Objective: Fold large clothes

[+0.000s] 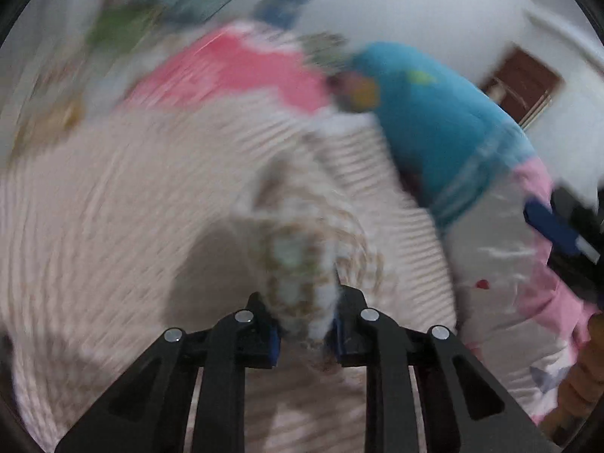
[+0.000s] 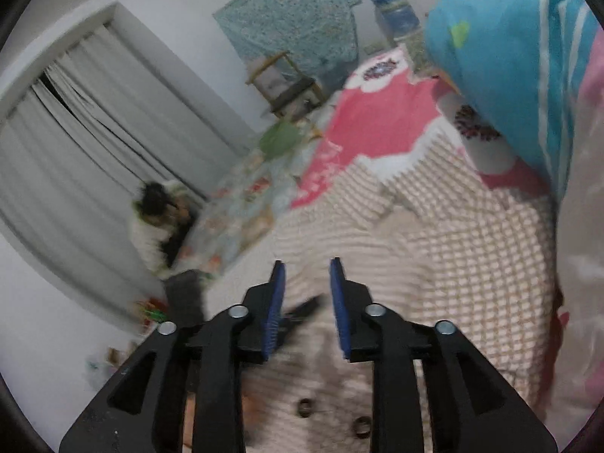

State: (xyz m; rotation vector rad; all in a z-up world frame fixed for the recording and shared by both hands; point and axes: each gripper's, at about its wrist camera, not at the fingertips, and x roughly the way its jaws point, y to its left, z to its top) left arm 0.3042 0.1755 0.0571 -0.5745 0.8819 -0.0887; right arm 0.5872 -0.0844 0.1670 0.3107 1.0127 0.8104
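Left gripper [image 1: 306,315] clamps a bunched patterned cloth [image 1: 298,264]; right gripper [image 2: 307,298] jaws apart over the garment [image 2: 434,264].

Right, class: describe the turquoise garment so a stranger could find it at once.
Start at the bed's cream textured bedspread. Go to its far side, where it meets a pink-and-white patch. The turquoise garment hangs there, the only bright blue piece, with pale stripes near its hem.
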